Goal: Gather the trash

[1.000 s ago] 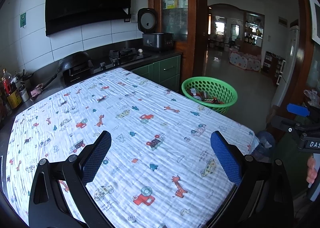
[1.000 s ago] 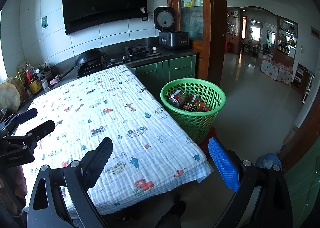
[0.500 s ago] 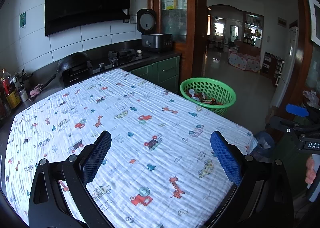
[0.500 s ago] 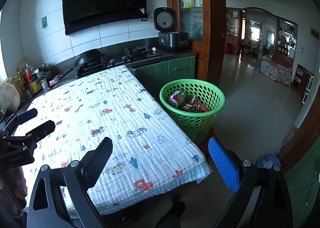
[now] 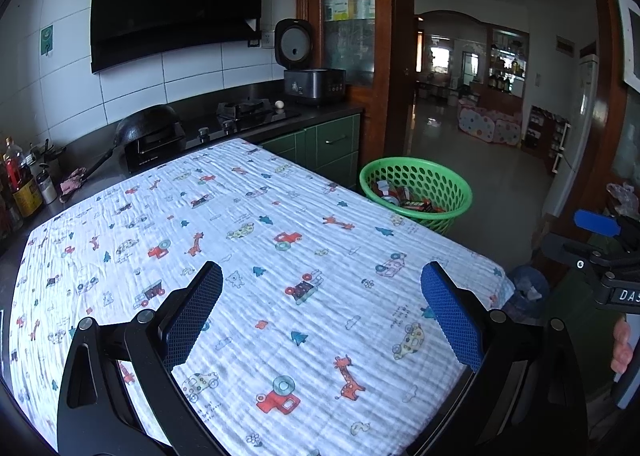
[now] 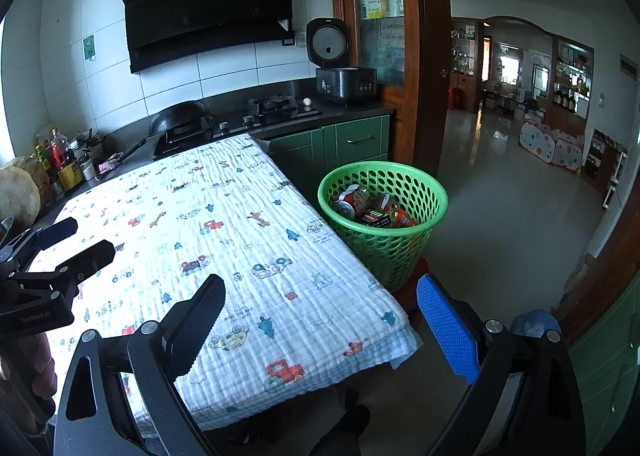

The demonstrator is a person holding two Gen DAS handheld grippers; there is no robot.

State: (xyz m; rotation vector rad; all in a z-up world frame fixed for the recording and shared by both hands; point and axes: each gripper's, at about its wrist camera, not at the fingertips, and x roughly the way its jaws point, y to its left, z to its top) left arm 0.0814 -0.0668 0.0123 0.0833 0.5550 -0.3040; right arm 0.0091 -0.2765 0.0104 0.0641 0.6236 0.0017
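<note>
Both grippers, left gripper [image 5: 320, 308] and right gripper [image 6: 320, 320], hang with jaws apart and empty over the crinkled cartoon-print cloth [image 5: 248, 256] on the counter; no trash shows on it. Cans and wrappers [image 6: 370, 207] already fill the perforated green plastic basket [image 6: 400, 248] beside it, so collecting looks finished

Table edge hides the green basket's [image 5: 440, 179] lower part.

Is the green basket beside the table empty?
No: the green basket already holds trash, including a red drink can and wrappers, as the right wrist view shows.
</note>
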